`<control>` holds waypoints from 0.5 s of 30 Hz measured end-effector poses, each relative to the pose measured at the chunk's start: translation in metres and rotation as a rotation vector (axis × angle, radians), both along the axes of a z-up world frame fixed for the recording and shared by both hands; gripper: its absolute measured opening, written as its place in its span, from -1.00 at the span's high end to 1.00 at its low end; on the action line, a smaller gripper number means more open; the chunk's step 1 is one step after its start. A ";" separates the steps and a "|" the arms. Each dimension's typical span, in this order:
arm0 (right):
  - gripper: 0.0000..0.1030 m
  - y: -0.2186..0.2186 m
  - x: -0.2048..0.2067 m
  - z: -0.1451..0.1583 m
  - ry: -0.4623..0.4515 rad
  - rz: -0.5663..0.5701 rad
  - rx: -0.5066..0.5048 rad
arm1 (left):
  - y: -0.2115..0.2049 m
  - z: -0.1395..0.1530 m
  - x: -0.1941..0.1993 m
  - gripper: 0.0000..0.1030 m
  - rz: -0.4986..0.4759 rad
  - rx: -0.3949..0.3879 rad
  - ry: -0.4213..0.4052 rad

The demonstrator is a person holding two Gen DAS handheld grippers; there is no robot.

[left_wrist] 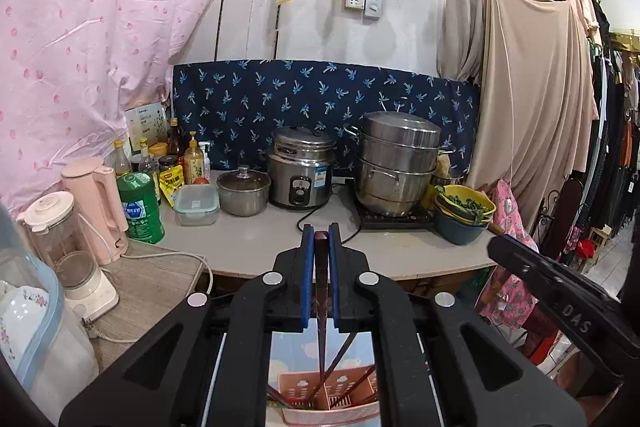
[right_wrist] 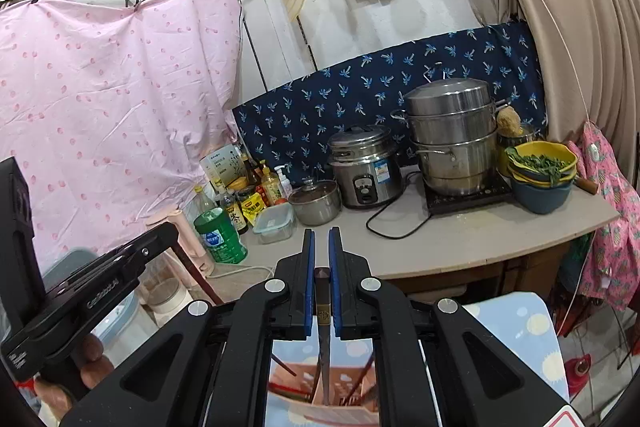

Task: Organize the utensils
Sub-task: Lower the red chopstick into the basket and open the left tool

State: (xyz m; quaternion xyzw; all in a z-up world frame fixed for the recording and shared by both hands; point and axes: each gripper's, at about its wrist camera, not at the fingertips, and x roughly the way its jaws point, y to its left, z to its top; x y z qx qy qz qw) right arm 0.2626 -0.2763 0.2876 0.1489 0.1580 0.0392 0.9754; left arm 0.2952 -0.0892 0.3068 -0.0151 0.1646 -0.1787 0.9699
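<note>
My left gripper [left_wrist: 321, 233] is shut on a dark chopstick [left_wrist: 321, 291] that hangs point down into a pink slotted utensil holder [left_wrist: 332, 397] below it. Several other chopsticks lean in that holder. My right gripper [right_wrist: 321, 237] is shut on another dark chopstick [right_wrist: 323, 331] with a gold mark, its tip down over the same pink holder [right_wrist: 320, 393]. The holder stands on a blue cloud-patterned surface [right_wrist: 520, 339]. Each gripper's body shows at the edge of the other's view.
A grey counter [left_wrist: 260, 239] ahead holds a rice cooker [left_wrist: 301, 173], a stacked steel steamer [left_wrist: 394, 163] on a hob, a small lidded pot [left_wrist: 243, 189], a bowl of greens [left_wrist: 464, 211], bottles, a green can [left_wrist: 140, 207] and a pink kettle [left_wrist: 98, 207]. A blender [left_wrist: 72, 259] stands at left.
</note>
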 end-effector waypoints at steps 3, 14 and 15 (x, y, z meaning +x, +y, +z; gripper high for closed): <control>0.85 0.006 0.015 -0.002 0.000 -0.003 -0.020 | -0.001 -0.001 0.001 0.87 -0.006 0.007 -0.004; 0.82 0.007 0.045 -0.073 0.147 -0.002 -0.009 | 0.001 -0.066 0.026 0.86 -0.012 0.038 0.143; 0.80 0.006 0.042 -0.074 0.151 -0.001 -0.010 | 0.004 -0.070 0.027 0.86 -0.006 0.033 0.157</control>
